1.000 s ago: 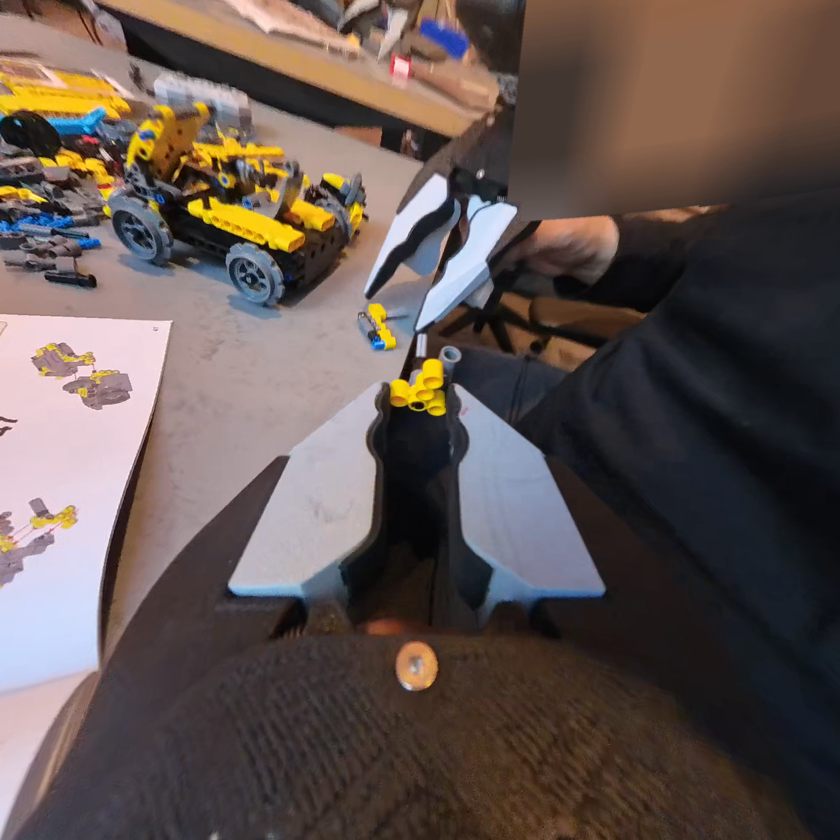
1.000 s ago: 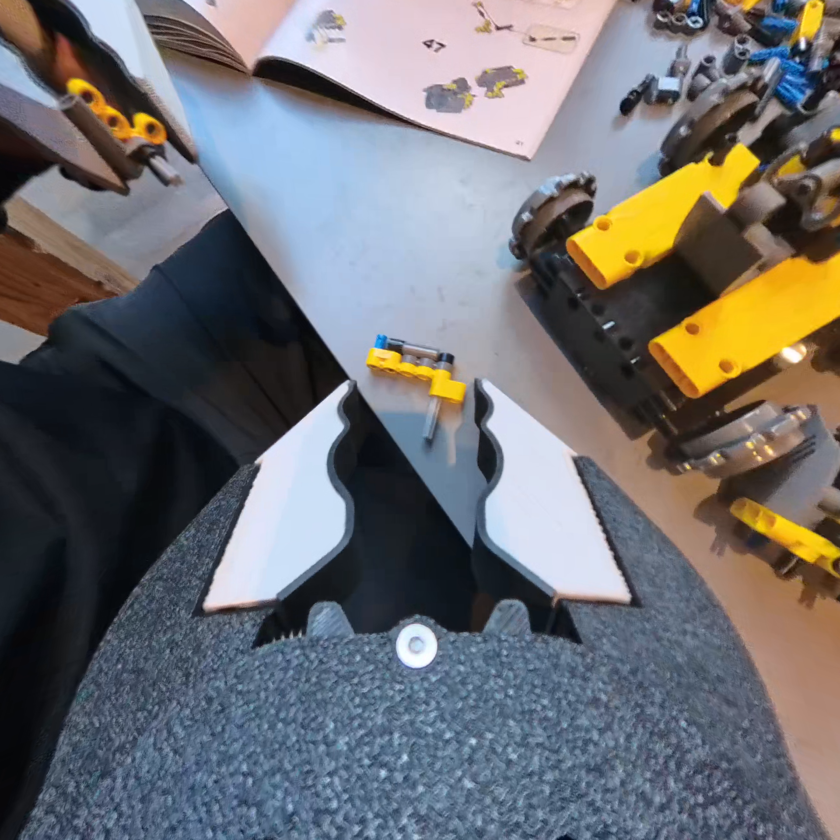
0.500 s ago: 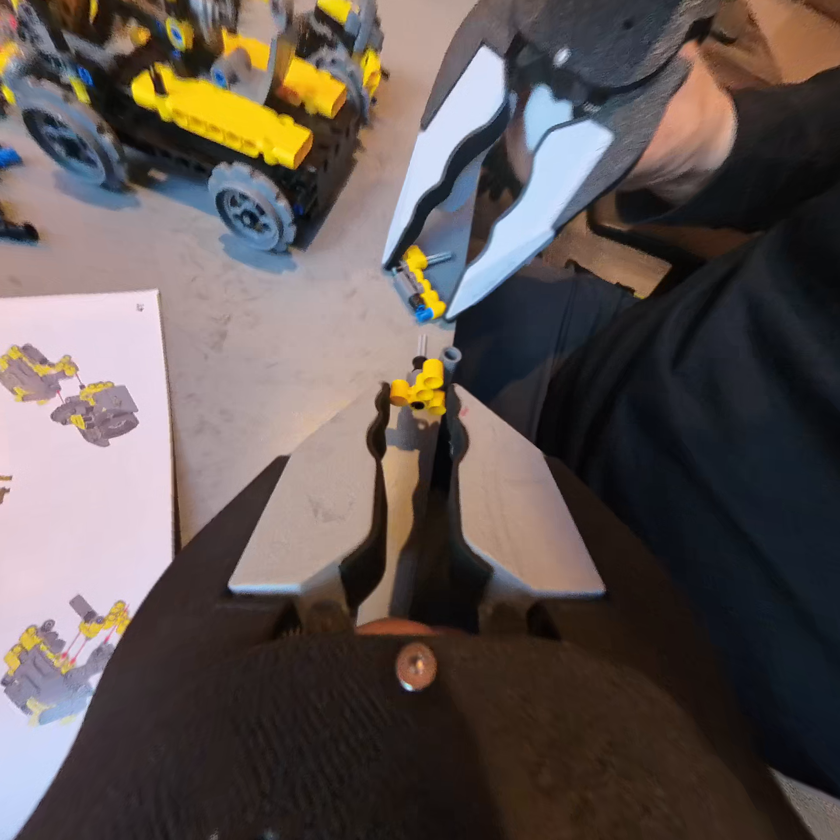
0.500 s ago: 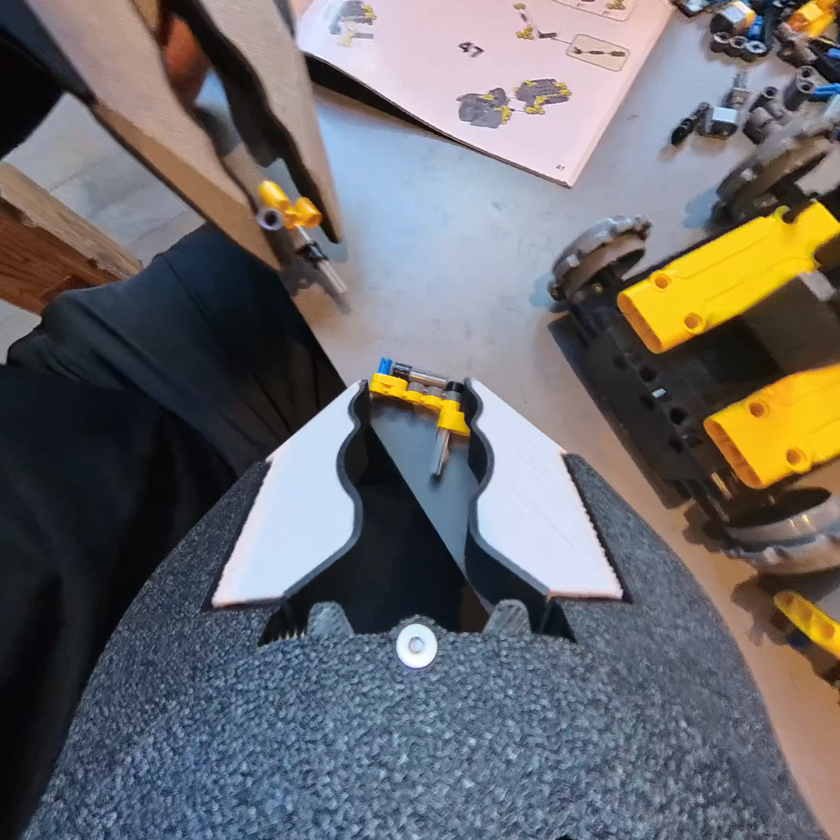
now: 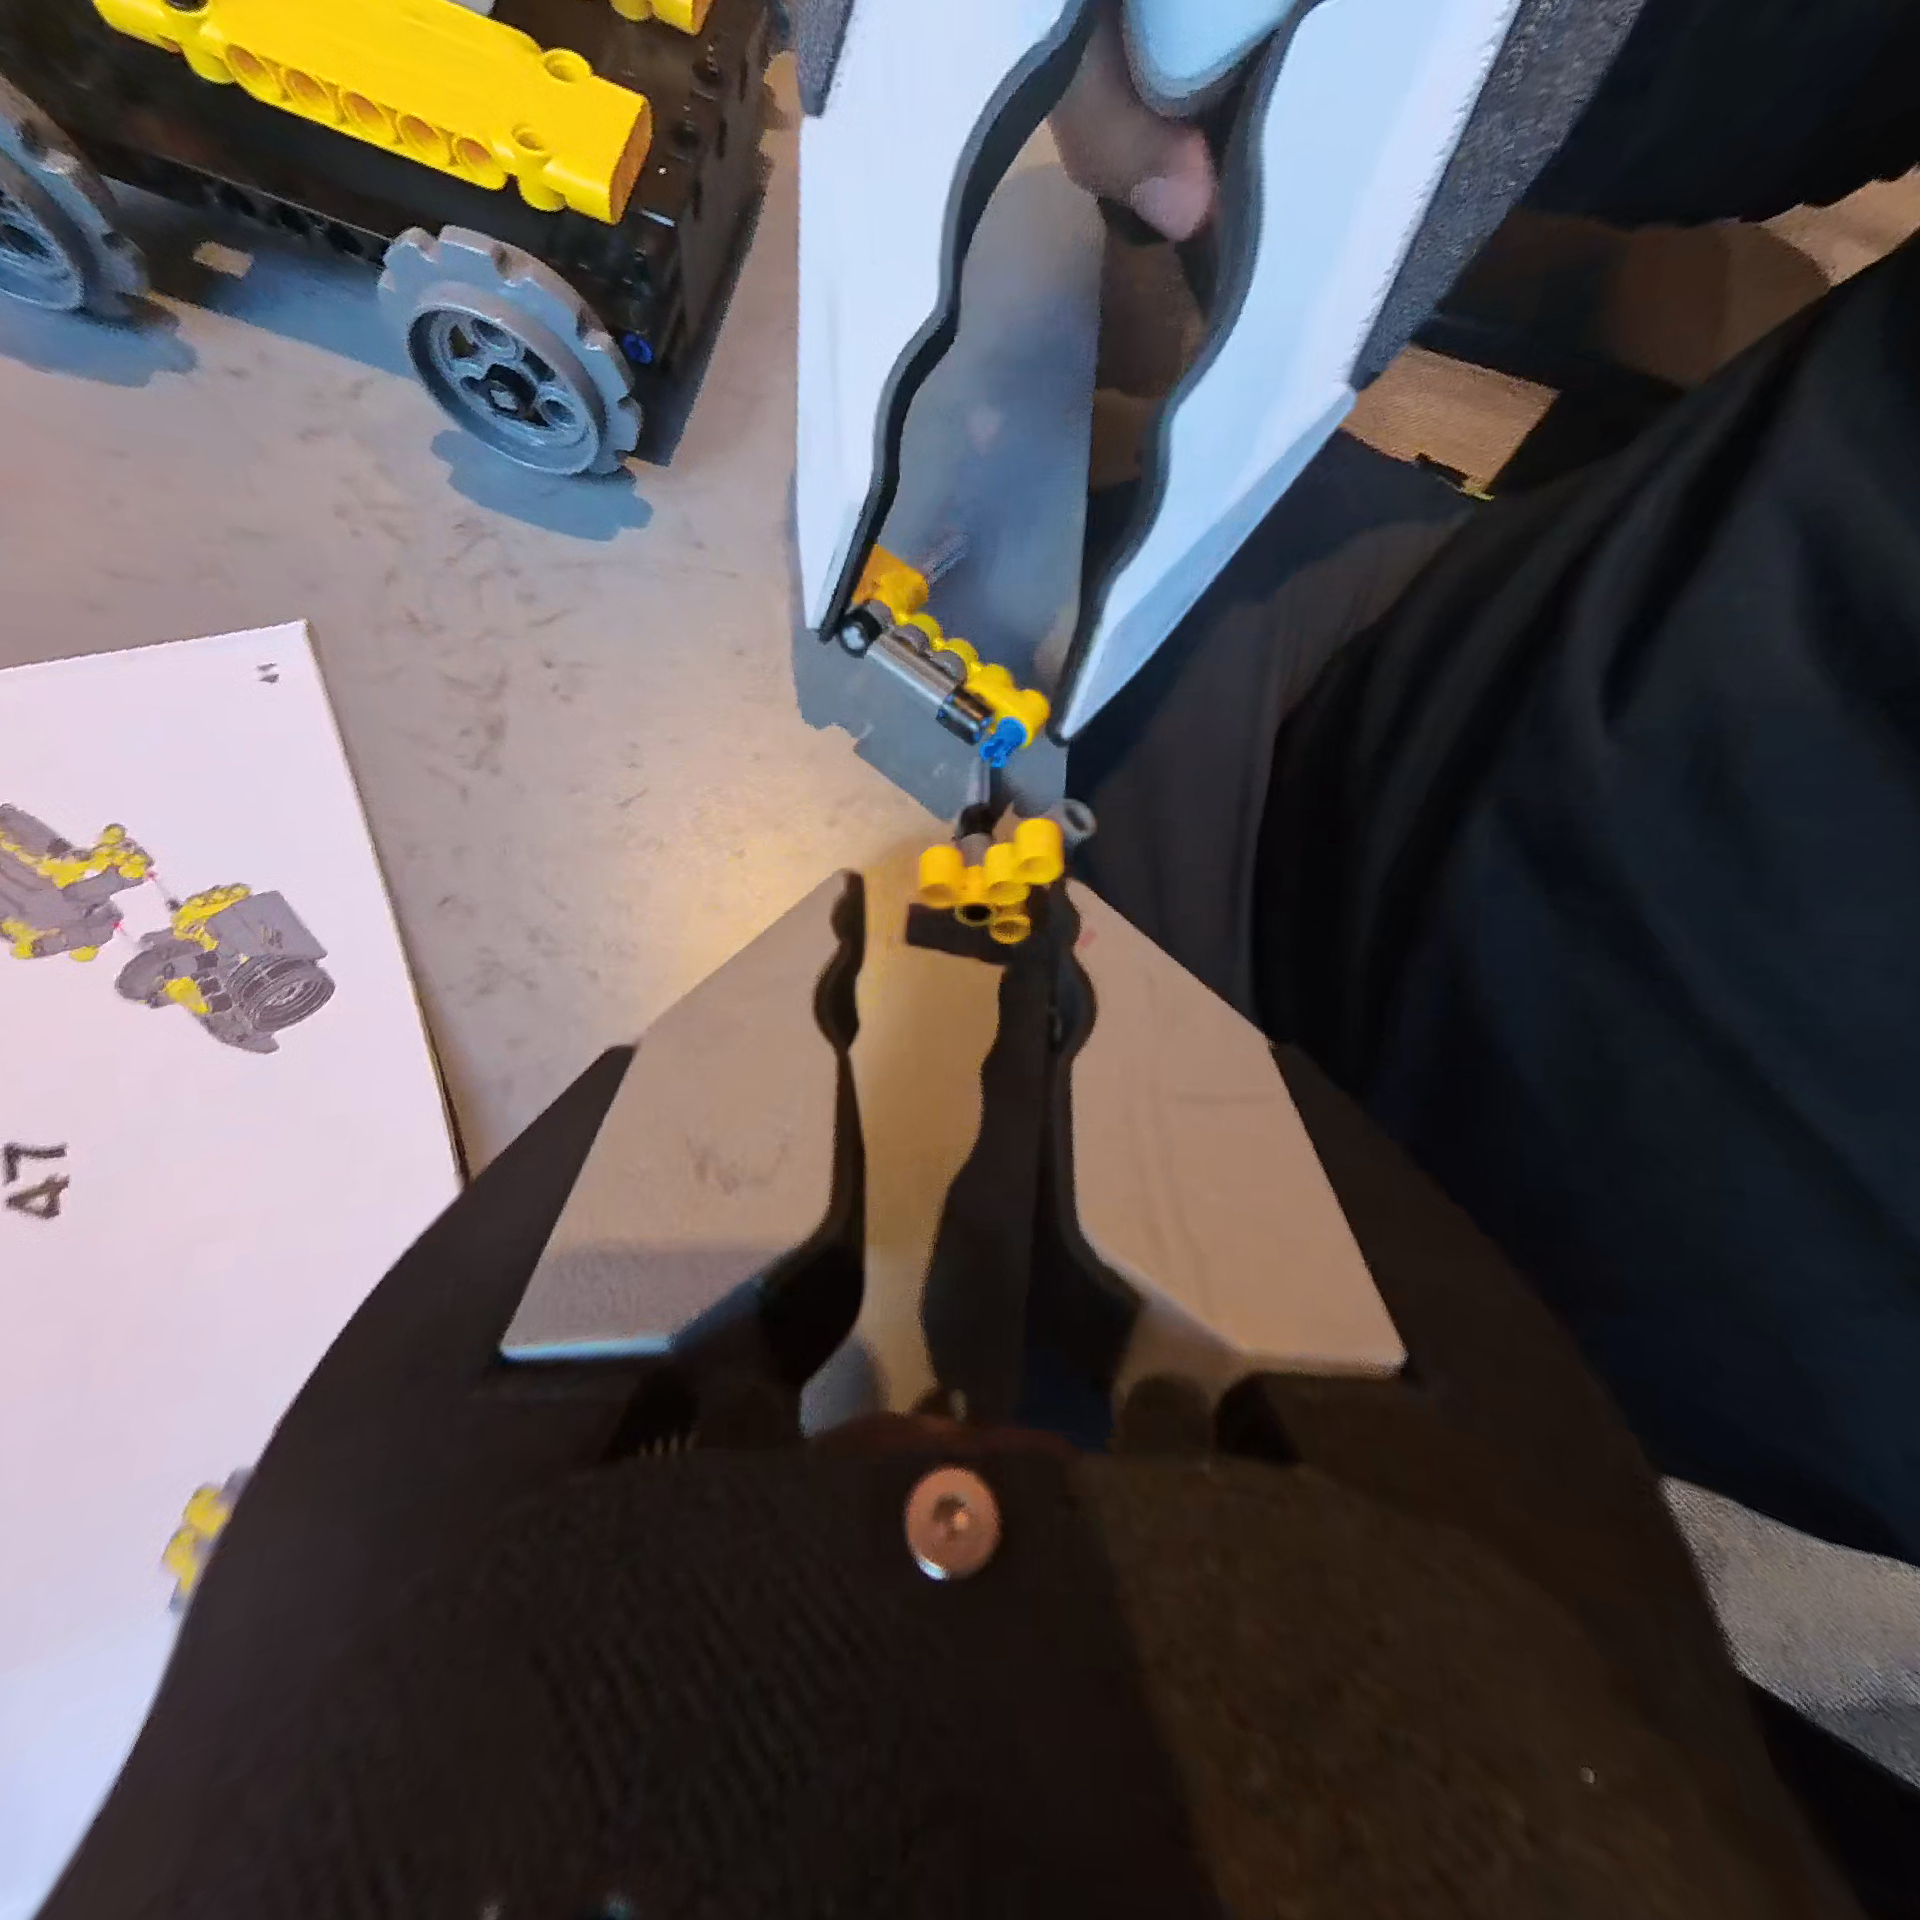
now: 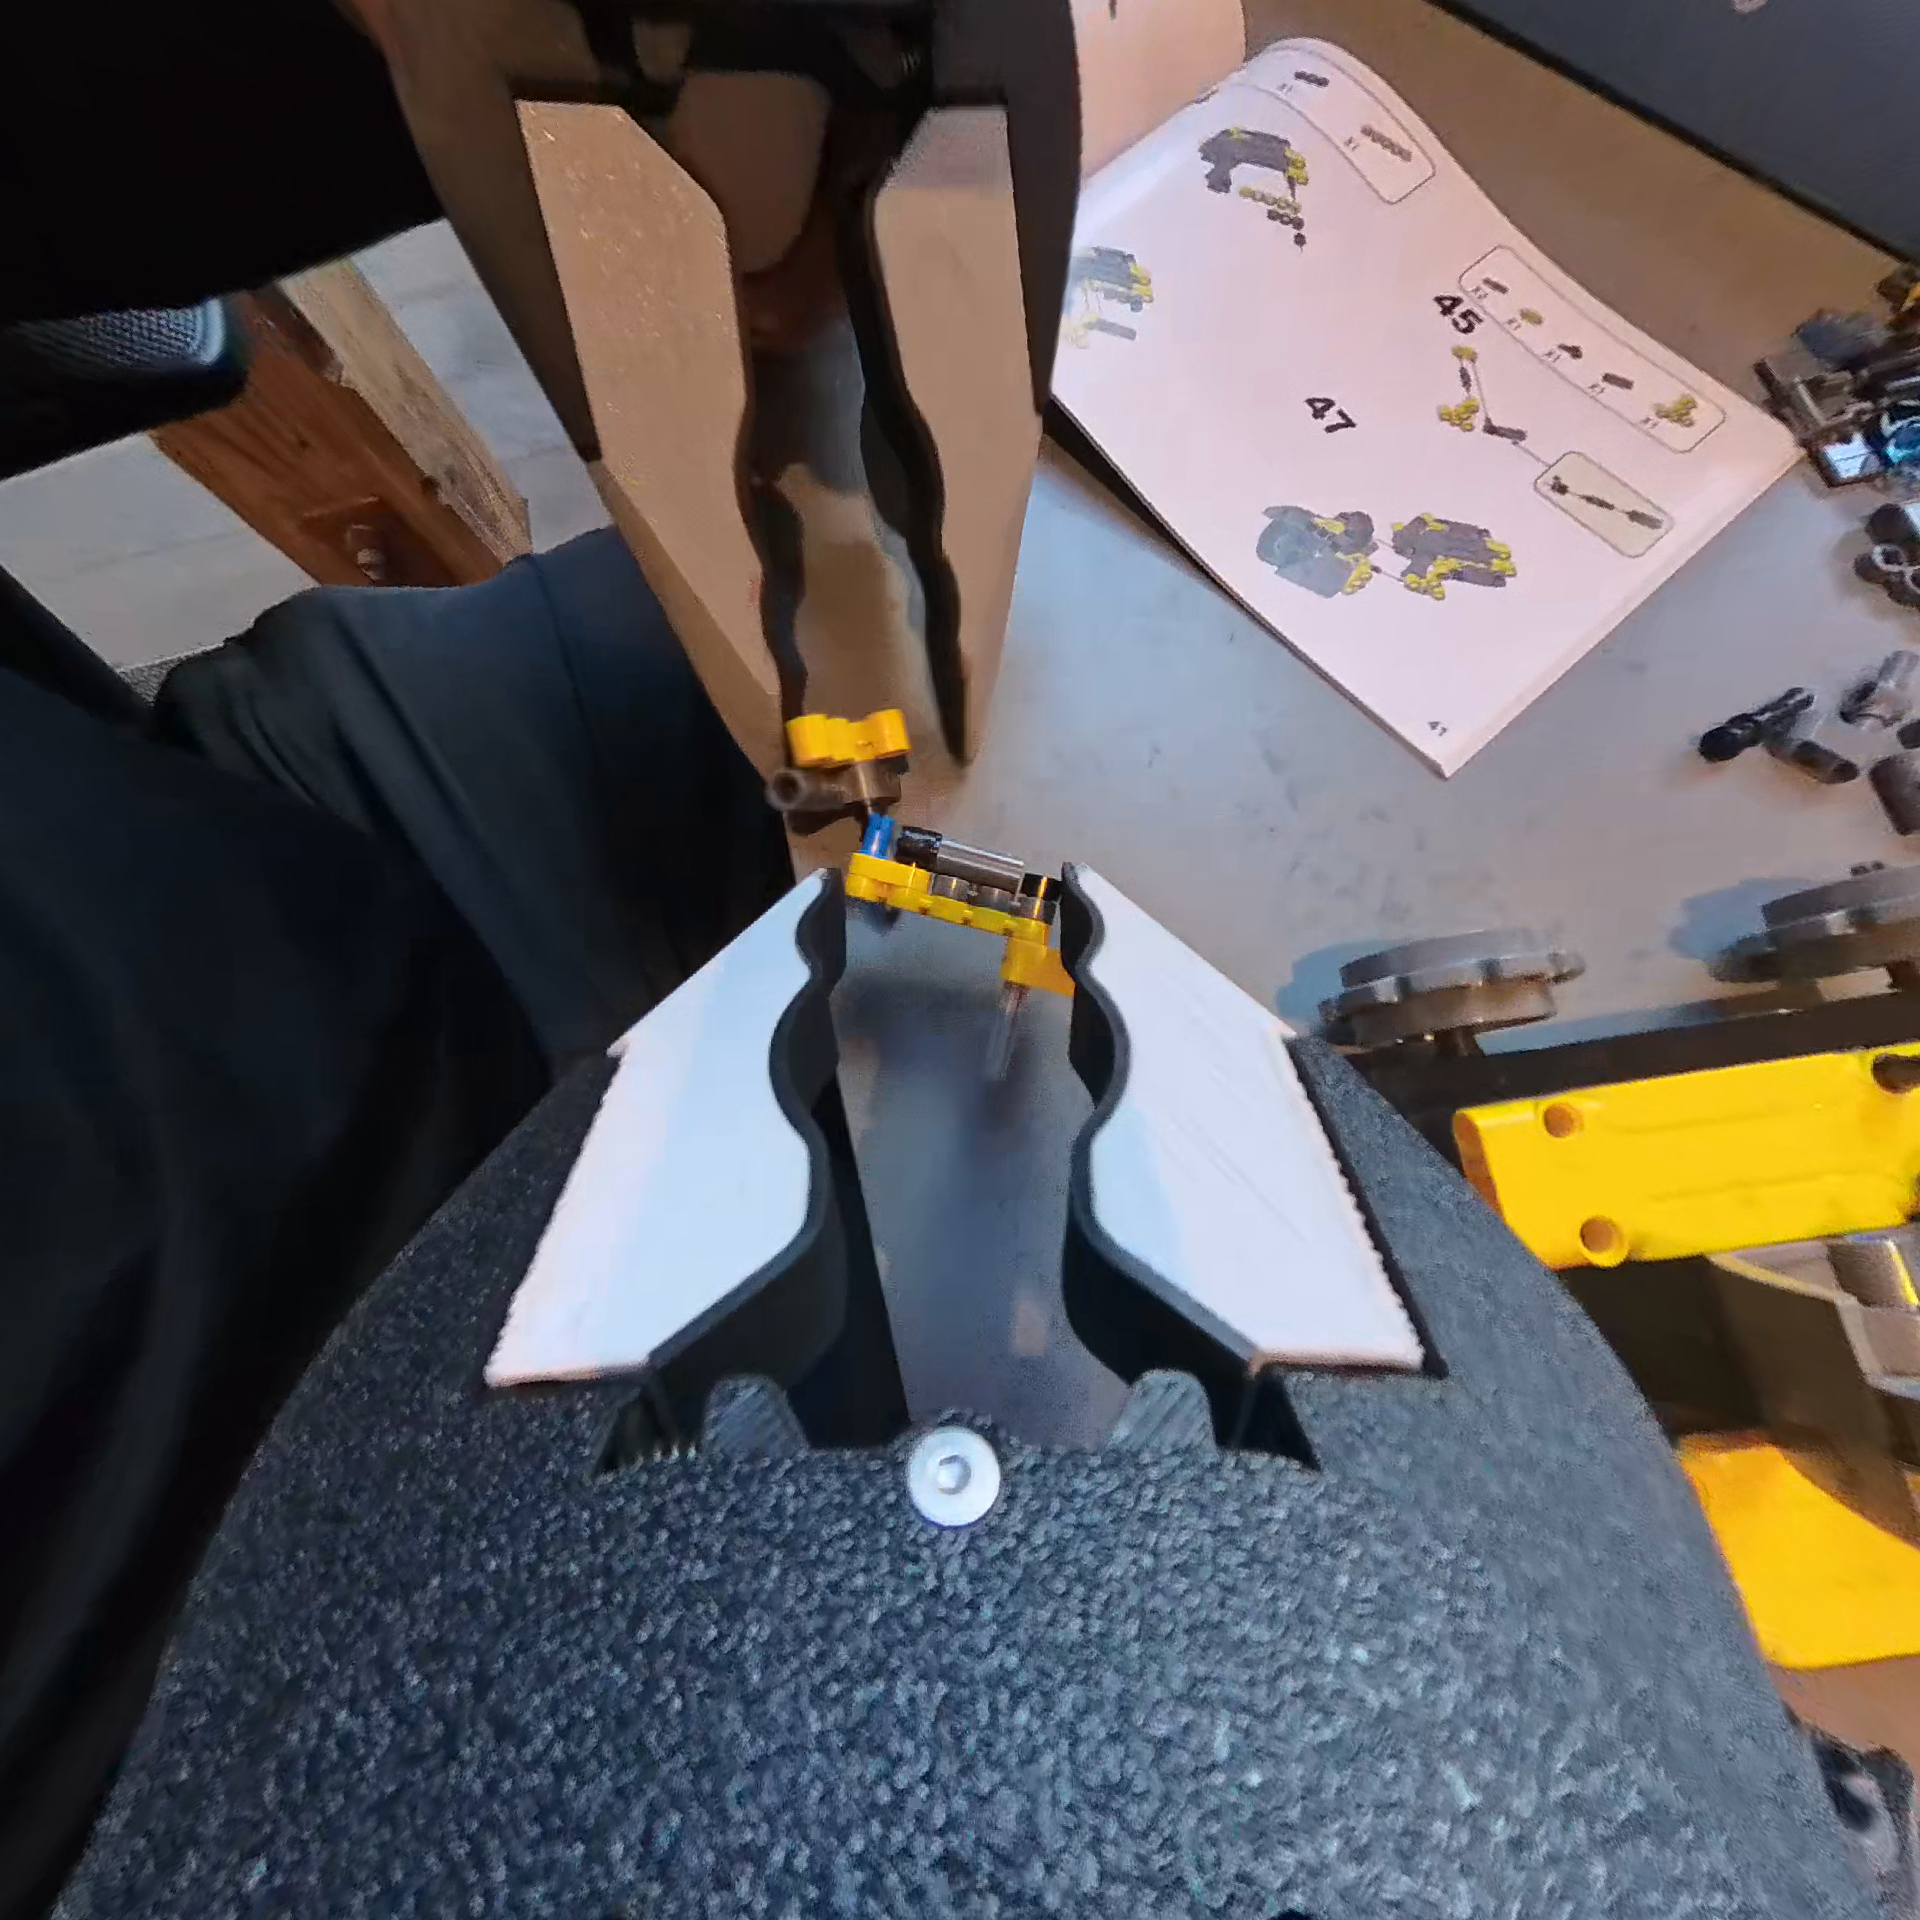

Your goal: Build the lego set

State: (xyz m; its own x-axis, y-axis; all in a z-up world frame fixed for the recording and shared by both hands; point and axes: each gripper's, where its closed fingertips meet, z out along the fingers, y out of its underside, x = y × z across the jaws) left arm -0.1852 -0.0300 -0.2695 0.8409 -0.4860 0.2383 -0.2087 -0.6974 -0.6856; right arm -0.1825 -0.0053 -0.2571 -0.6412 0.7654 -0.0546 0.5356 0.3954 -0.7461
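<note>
Left gripper (image 5: 951,894): fingers close together, pinching a small yellow connector piece (image 5: 992,868) at the tips.
Right gripper (image 6: 948,899): fingers apart, bracketing a yellow beam assembly (image 6: 951,899) lying on the grey table (image 6: 1164,727) near its edge.
Relation: both pieces nearly touching, tip to tip.
Nearby: open instruction booklet (image 6: 1403,395), yellow-and-black brick vehicle (image 5: 416,156).

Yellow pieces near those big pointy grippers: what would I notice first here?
Probably the two grippers meeting tip to tip at the table's edge. The left gripper pinches a small yellow connector, and the right gripper straddles a yellow beam piece lying on the grey table. A yellow and black toy vehicle sits behind.
</note>
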